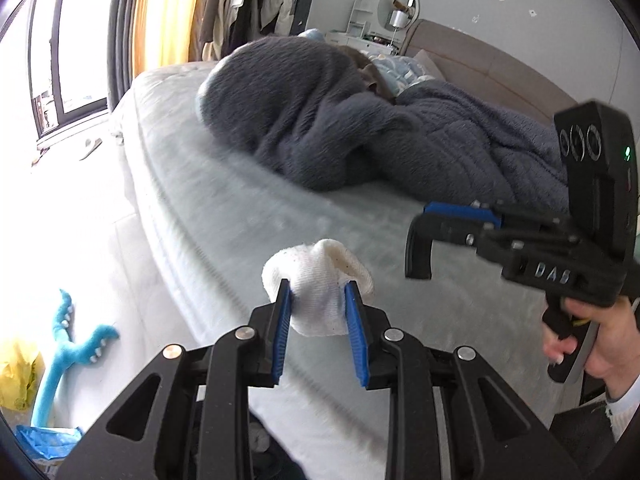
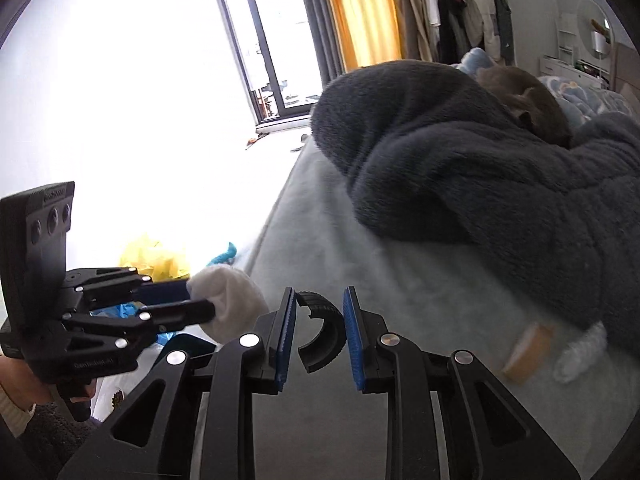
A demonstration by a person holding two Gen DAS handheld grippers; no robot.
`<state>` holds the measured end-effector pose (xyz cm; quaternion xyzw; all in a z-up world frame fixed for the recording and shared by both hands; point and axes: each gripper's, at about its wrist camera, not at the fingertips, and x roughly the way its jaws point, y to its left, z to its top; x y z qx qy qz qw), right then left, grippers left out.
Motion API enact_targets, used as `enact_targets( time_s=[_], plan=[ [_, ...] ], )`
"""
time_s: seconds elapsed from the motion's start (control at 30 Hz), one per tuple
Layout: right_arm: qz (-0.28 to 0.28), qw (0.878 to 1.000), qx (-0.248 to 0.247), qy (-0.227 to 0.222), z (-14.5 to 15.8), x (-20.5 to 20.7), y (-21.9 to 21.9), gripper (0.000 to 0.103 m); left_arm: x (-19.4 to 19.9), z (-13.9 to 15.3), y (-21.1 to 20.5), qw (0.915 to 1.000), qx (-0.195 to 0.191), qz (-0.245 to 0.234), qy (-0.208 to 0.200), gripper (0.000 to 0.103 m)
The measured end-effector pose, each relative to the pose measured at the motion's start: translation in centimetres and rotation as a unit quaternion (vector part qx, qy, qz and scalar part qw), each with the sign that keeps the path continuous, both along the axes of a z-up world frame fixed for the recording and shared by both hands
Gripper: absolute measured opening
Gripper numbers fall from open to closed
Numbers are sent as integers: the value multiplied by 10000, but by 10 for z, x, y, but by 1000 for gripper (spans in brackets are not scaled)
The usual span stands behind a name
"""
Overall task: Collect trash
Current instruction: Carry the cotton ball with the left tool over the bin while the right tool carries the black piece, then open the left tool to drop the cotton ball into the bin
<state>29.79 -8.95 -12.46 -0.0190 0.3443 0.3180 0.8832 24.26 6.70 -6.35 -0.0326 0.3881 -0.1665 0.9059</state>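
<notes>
**Holding two bits of trash clear of the bed**

Pinched between the blue pads of the left gripper (image 1: 318, 302) is one white crumpled wad (image 1: 320, 280), lifted just off the bed (image 1: 248, 216) near its foot edge, probably so it can be carried off without dragging on the cover. The right gripper (image 2: 320, 320) holds one black curved plastic piece (image 2: 322, 334) between its pads, jaws narrowed around it, above the same end of the bed. Still lying on the bed, below the dark fleece blanket (image 2: 480, 168), are two more likely pickups: one tan tape-like roll (image 2: 528, 346) and one pale wad (image 2: 582, 350). Beside the bed on the floor sits one yellow bag (image 2: 154, 258), plausibly the drop point.
</notes>
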Motion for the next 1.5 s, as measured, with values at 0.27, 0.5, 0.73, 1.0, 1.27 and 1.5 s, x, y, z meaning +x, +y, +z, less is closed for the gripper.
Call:
enact_targets(
  time_s=[0.27, 0.5, 0.73, 1.0, 1.27, 1.5],
  plan=[
    [302, 9995, -2, 13, 0, -2, 49, 24, -12, -15, 39, 9990, 170, 90, 414, 29],
    [642, 9979, -74, 49, -6, -12, 98, 24, -19, -41, 73, 9947, 250, 229, 972, 29],
    [967, 9949, -201, 190, -18, -20, 139, 24, -28, -67, 101, 9881, 282, 274, 1485, 29],
    [1137, 9905, -494, 600, -42, -34, 174, 24, -37, -106, 131, 9738, 131, 481, 2217, 29],
    [1206, 9874, -684, 762, -57, -35, 191, 24, -44, -127, 140, 9651, 424, 395, 2553, 45],
    [1331, 9831, -811, 958, -73, -39, 207, 24, -50, -115, 151, 9704, 383, 463, 2341, 66]
  ],
)
